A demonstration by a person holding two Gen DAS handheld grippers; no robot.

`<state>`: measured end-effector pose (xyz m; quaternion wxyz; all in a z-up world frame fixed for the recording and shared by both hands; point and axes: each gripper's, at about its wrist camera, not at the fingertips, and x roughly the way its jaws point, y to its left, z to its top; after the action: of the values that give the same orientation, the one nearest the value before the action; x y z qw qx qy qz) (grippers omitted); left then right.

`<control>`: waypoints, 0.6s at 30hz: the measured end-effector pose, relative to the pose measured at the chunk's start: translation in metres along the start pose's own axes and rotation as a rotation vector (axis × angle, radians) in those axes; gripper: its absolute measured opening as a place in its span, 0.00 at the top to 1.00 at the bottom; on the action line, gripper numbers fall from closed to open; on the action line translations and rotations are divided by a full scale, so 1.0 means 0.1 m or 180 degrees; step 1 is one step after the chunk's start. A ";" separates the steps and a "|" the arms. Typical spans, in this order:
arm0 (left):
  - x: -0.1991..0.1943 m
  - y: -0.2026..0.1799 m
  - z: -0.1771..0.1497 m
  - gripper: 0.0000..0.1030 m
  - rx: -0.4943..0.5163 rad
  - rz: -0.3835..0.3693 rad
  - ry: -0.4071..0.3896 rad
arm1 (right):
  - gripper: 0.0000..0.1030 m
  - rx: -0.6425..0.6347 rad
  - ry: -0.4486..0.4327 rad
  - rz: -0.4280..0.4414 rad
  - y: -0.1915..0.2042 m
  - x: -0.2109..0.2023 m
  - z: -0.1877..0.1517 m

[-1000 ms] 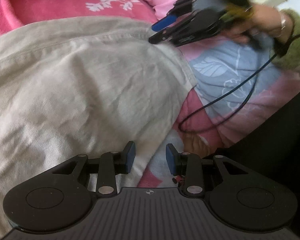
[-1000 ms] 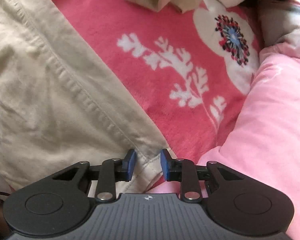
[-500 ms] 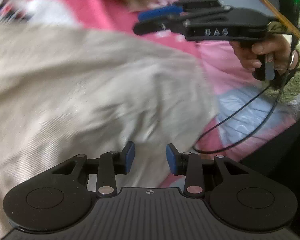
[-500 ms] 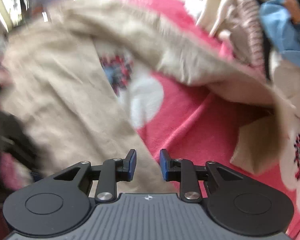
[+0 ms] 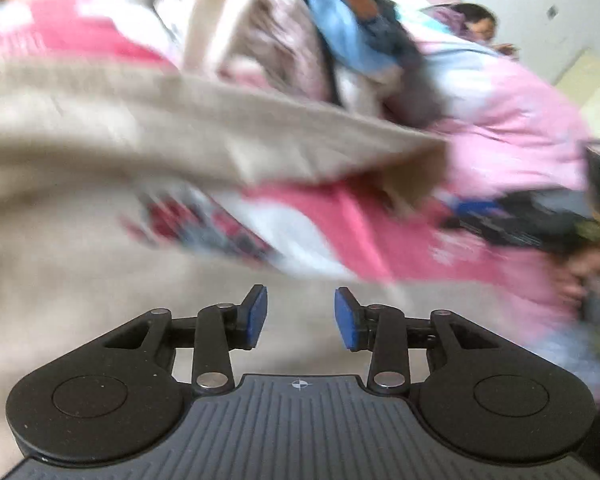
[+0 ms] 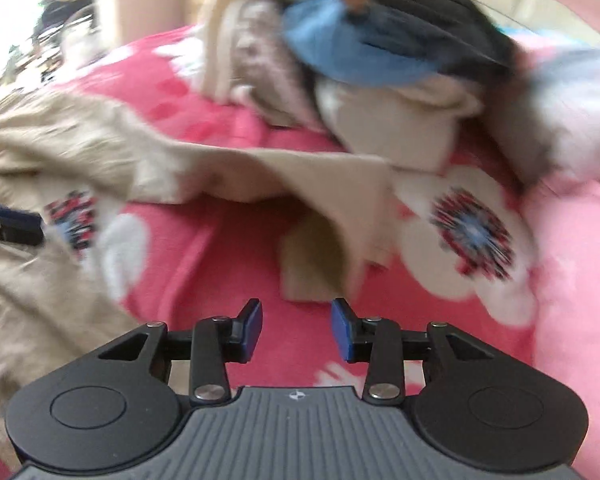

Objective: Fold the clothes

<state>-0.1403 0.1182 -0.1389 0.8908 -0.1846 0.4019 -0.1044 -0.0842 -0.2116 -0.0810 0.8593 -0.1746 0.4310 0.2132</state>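
Note:
Beige trousers lie spread over a pink flowered blanket; both views are blurred by motion. My left gripper hovers over the beige cloth, its jaws opening with nothing between the blue pads. My right gripper is above the blanket, its jaws opening and holding nothing, just short of a trouser leg end. The trousers stretch away to the left there. The right gripper shows blurred at the right edge of the left wrist view, and the left gripper's tip at the left edge of the right wrist view.
A heap of other clothes, cream, striped, blue and dark, is piled at the far side of the bed. A pale pink quilt rises on the right. A person's head shows far back by a white wall.
Both grippers have lifted and turned away from the trousers' near part toward the legs and the clothes pile. The right gripper let go of the beige edge and both stand wider.

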 end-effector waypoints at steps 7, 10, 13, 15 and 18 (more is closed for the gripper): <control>0.20 0.17 0.31 0.63 -0.0011 0.0427 -0.0239 | 0.46 -0.0420 -0.0446 -0.0132 0.02 0.07 -0.01; 0.25 0.11 0.30 0.63 -0.0020 0.0445 -0.0311 | 0.51 -0.0456 -0.0491 -0.0211 0.01 0.37 0.08; 0.31 0.01 0.29 0.63 0.0129 0.0491 -0.0369 | 0.92 -0.0240 -0.0348 -0.0143 -0.16 0.57 0.20; 0.37 -0.06 0.27 0.63 0.0296 0.0523 -0.0371 | 0.94 -0.0202 -0.0468 -0.0137 -0.24 0.41 0.29; 0.48 -0.16 0.28 0.62 0.0532 0.0436 -0.0192 | 0.95 -0.0281 -0.0734 -0.0055 -0.31 -0.05 0.43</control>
<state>-0.0884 0.0942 -0.1482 0.9198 -0.0850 0.3765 -0.0708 -0.0424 -0.2178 -0.0492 0.8964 -0.1903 0.3180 0.2432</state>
